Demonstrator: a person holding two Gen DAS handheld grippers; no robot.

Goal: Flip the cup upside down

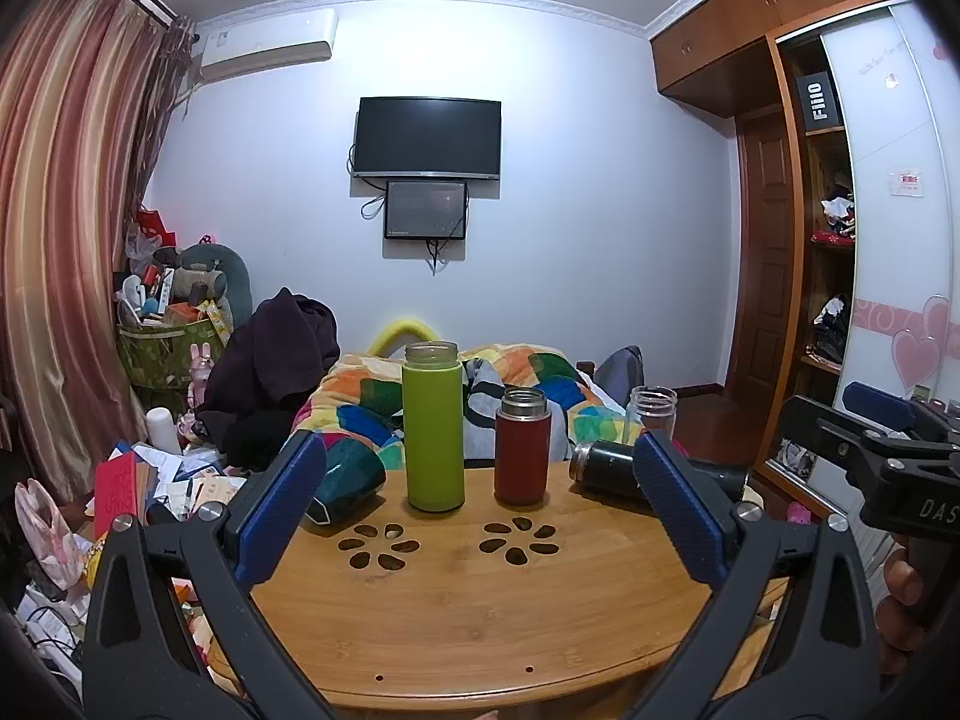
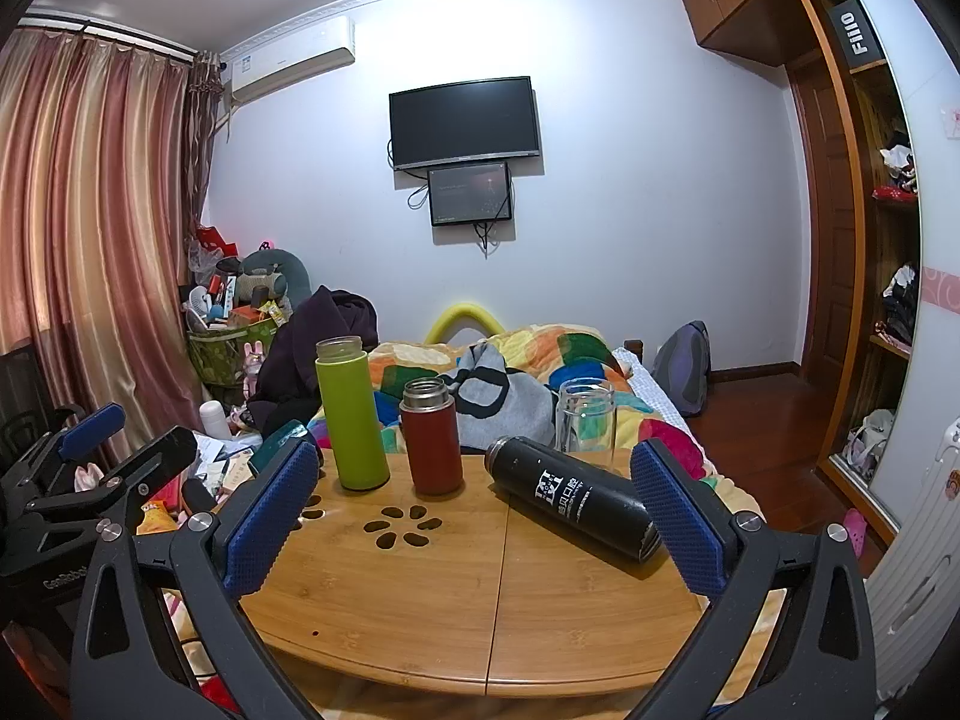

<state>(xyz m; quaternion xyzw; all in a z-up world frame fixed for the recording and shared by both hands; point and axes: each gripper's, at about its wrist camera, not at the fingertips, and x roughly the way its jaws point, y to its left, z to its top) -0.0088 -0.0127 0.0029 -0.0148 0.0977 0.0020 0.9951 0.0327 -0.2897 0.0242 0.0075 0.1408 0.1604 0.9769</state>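
Note:
On the round bamboo table [image 1: 480,612] [image 2: 480,600] a tall green cup [image 1: 433,427] [image 2: 351,415] and a shorter red cup [image 1: 522,447] [image 2: 431,437] stand upright, mouths open. A clear glass cup [image 1: 652,415] [image 2: 585,423] stands upright at the far right edge. A black cup [image 1: 606,468] [image 2: 573,497] lies on its side. A dark teal cup [image 1: 345,480] [image 2: 279,441] lies at the left edge. My left gripper [image 1: 480,516] is open and empty, short of the cups. My right gripper [image 2: 474,528] is open and empty; the black cup's base lies near its right finger [image 2: 678,522].
Flower-shaped cut-outs [image 1: 378,546] [image 2: 402,525] pierce the tabletop. A bed with a colourful quilt [image 1: 528,384] lies behind the table. Clutter and papers [image 1: 162,480] cover the floor at left. A wardrobe [image 2: 870,240] stands at right.

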